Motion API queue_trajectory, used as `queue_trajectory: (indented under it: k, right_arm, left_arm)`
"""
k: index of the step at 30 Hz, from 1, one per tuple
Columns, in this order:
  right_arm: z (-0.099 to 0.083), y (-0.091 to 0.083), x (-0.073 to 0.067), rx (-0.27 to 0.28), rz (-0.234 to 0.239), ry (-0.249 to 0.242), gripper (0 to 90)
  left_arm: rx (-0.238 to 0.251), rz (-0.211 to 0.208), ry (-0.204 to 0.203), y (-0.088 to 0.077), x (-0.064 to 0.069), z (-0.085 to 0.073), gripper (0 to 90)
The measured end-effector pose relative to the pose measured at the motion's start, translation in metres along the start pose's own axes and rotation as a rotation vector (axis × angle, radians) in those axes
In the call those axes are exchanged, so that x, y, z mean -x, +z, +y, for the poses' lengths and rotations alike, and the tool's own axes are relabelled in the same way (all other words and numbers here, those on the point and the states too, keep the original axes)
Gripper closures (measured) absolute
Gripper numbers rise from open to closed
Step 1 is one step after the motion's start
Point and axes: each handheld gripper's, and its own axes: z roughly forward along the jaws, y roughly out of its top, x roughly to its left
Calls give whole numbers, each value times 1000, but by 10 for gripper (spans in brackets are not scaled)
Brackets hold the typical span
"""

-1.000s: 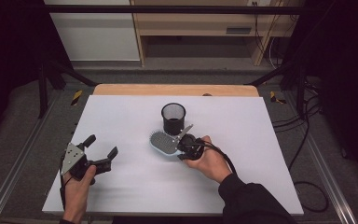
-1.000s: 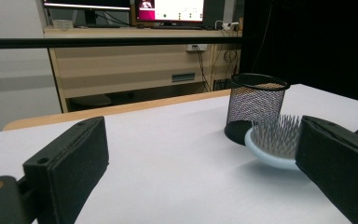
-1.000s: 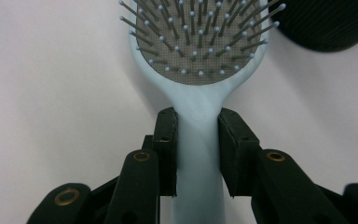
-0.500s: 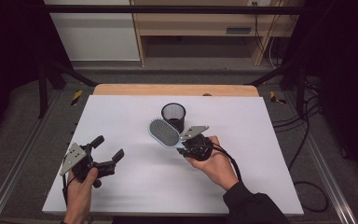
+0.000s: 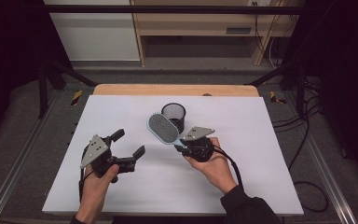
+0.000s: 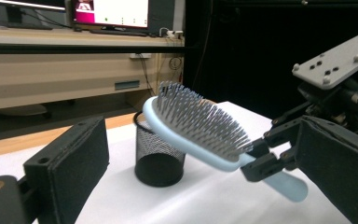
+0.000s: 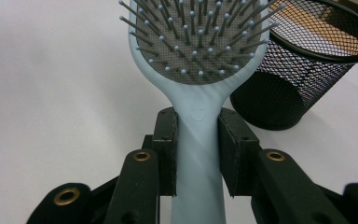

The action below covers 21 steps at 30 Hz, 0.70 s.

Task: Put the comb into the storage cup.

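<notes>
1. Hairbrush [image 5: 162,129] — pale blue, grey pad with bristles. Clamped by its handle in the right tool; lifted off the counter, head tilted up and away from the hand, bristles facing up. In the high view its head lies just beside the cup and partly overlaps it; whether the two touch cannot be told.
2. Right tool [image 5: 181,145] — jaws pressed on both sides of the brush handle just below the head, as the right gripper view [image 7: 198,154] shows. Grey three-cornered plate on top; cable trails back along the person's forearm.
3. Left tool [image 5: 129,145] — jaws spread wide, nothing between them. Held above the counter's left part, well apart from the brush, and aimed toward brush and cup; in the left gripper view both appear between its jaws [image 6: 191,163].
4. Cup [image 5: 174,115] — black wire mesh, round, upright on the counter behind the brush head. Contents cannot be told.
5. Counter [image 5: 242,121] — white sheet over a wooden top; a strip of wood shows at the far edge.
6. Hands — one on each tool, entering from the near edge; dark sleeve on the right arm.
</notes>
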Motion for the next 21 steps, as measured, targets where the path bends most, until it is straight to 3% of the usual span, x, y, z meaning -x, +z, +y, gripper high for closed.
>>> queue_trajectory:
  k: [4,10,18,21]
  right_arm:
    - [-2,-1,-2,27,-3,6,703]
    - [-3,0,-6,75,-4,12,703]
    - [-1,-1,-10,135,-16,18,703]
    - [3,-4,-13,166,-20,14,703]
  left_arm:
    - [-10,-3,11,5,5,8,28]
    - [-3,0,-13,12,7,19,28]
    - [-4,-20,0,23,10,30,28]
    - [11,-8,-37,25,3,32,28]
